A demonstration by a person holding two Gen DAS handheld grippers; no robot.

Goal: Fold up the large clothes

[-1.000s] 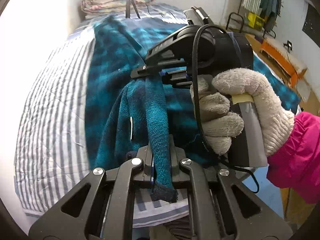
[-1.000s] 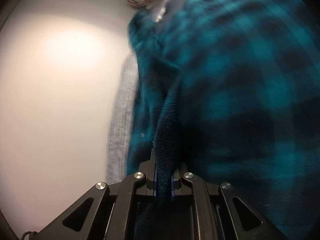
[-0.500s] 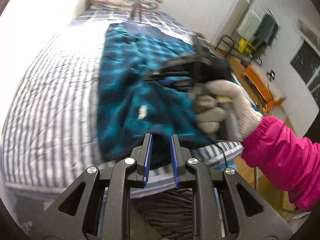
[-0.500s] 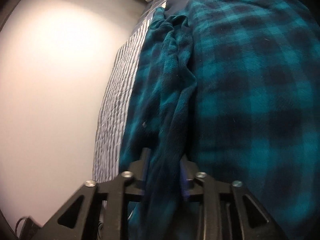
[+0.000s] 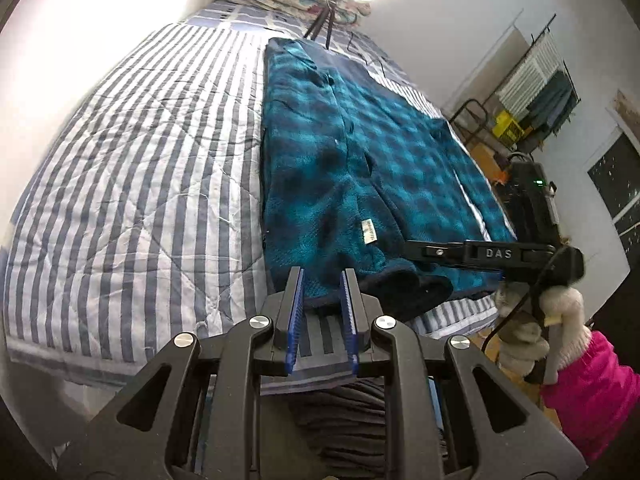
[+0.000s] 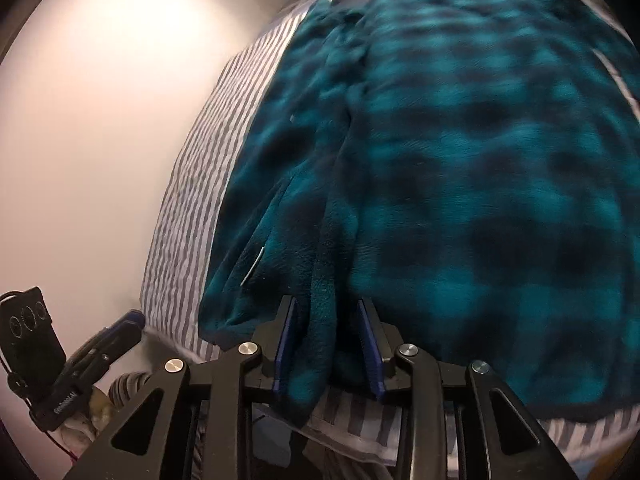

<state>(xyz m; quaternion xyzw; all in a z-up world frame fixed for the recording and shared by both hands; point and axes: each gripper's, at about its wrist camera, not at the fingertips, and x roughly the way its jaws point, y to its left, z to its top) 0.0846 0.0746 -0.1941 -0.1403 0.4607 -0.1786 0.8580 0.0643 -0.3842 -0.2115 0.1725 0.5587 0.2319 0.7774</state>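
While the teal plaid fleece garment lies spread flat on the striped bedspread, its near hem sits just ahead of the left gripper, whose jaws stand parted and empty. A fold of that hem lies loose between the right gripper jaws, also parted, unpinched. A gloved hand holds the right gripper.

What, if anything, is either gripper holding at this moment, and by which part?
Nothing is held. The left gripper is open and empty. The right gripper is open; the fleece garment's near hem fold lies loosely between it.
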